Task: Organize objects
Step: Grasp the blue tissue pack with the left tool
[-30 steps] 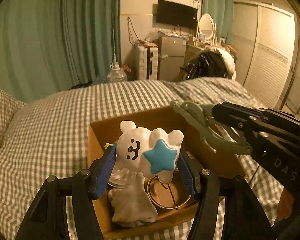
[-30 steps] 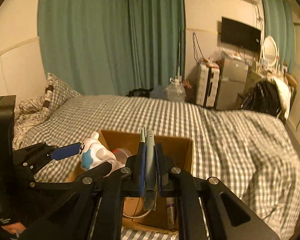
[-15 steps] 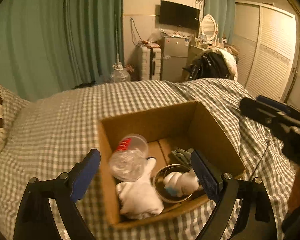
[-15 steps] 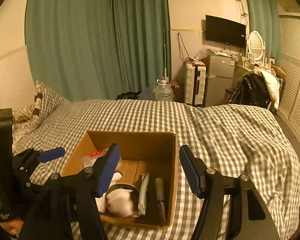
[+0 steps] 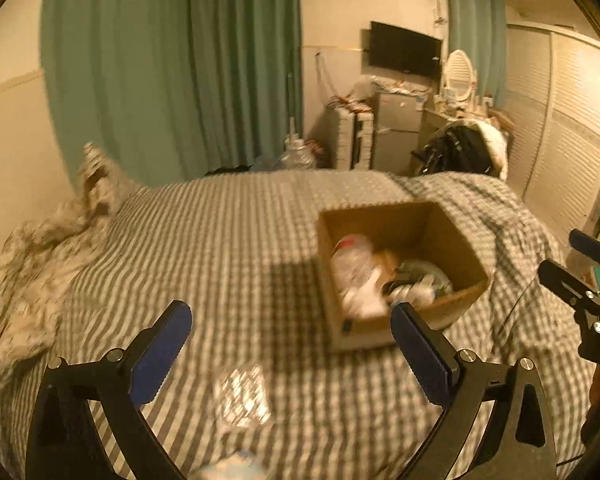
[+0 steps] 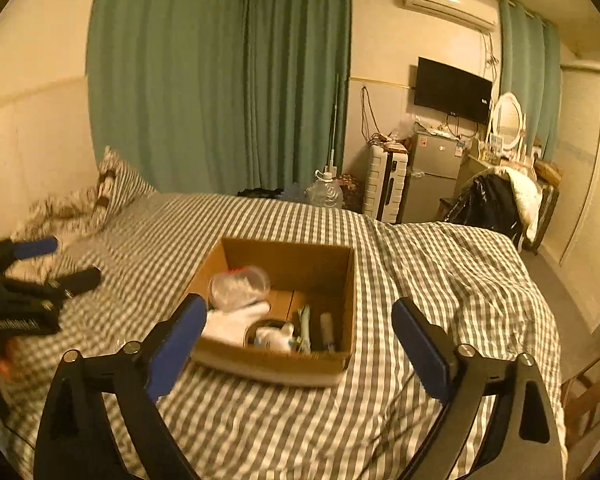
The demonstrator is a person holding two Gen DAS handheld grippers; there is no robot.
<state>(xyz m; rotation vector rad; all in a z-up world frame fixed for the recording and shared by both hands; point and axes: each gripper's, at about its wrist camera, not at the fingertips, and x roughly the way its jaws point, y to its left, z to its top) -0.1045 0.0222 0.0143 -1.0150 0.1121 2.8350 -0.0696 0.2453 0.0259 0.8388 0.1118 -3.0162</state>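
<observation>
An open cardboard box (image 5: pixel 456 240) (image 6: pixel 284 256) stands on the checked bed. In it lie a clear plastic container (image 6: pixel 240 286), a white cloth (image 6: pixel 232 320), a round tin with the white bear toy (image 6: pixel 274 334), and pliers (image 6: pixel 305 326). My left gripper (image 5: pixel 290 338) is open and empty, to the left of the box and back from it. My right gripper (image 6: pixel 298 332) is open and empty, in front of the box. A clear crinkled wrapper (image 5: pixel 242 398) lies on the bed close under the left gripper.
The checked bedspread (image 6: pixel 440 280) covers the bed. Pillows and a rumpled blanket (image 5: pixel 40 248) lie at the left. Beyond the bed stand a water jug (image 6: pixel 324 192), a suitcase (image 6: pixel 384 184), a small fridge (image 6: pixel 436 172) and a chair with clothes (image 6: pixel 496 196).
Both grippers opened: the bear toy and the pliers dropped into the box. Both grippers then pulled back, the left one swinging left away from the box.
</observation>
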